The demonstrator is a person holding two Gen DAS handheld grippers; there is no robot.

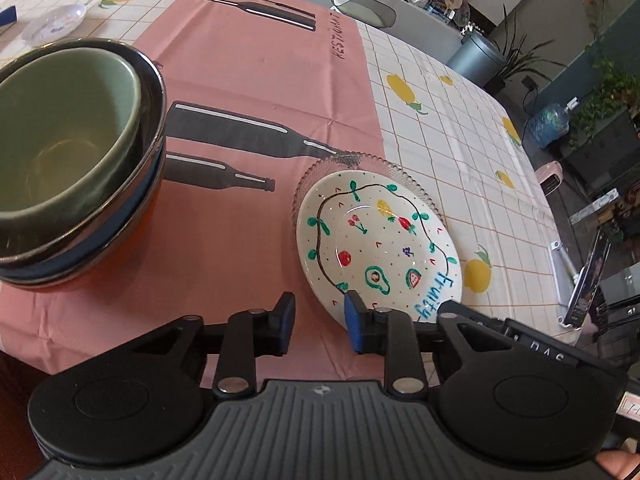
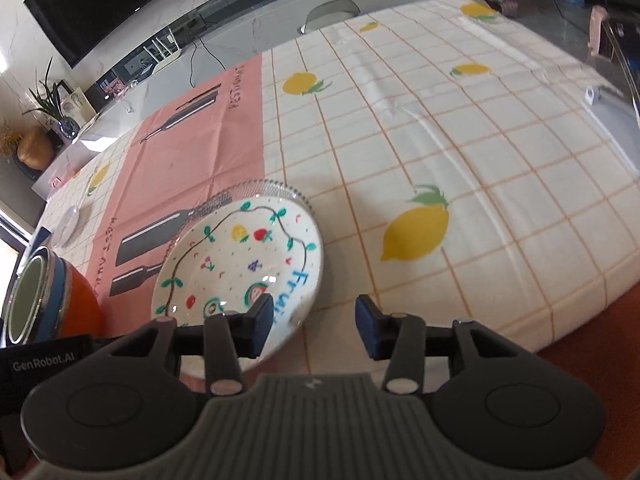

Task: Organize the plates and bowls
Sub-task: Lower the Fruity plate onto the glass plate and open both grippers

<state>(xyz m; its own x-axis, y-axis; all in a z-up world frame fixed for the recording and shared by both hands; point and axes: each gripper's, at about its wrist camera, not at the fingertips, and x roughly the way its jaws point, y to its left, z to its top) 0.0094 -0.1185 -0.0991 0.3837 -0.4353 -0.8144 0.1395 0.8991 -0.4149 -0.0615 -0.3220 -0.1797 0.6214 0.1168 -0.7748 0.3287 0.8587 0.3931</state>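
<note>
A white plate [image 1: 380, 240] painted with fruit and the word "fruity" lies on a clear glass plate [image 1: 352, 164] at the pink mat's right edge. It also shows in the right wrist view [image 2: 240, 260], with the glass plate's rim [image 2: 264, 188] behind it. A stack of bowls, green [image 1: 60, 140] inside dark, blue and orange ones [image 1: 132, 220], stands at the left; it also shows in the right wrist view [image 2: 52, 300]. My left gripper [image 1: 320, 326] is open and empty, just before the plate's near rim. My right gripper [image 2: 314, 326] is open and empty, its left finger over the plate's near edge.
The table has a checked lemon cloth [image 2: 440, 120] and a pink mat [image 1: 260, 92]. A small clear dish [image 1: 54, 22] lies far left. A chair [image 1: 364, 10] stands beyond the far edge. The table's near edge [image 2: 580, 320] is close on the right.
</note>
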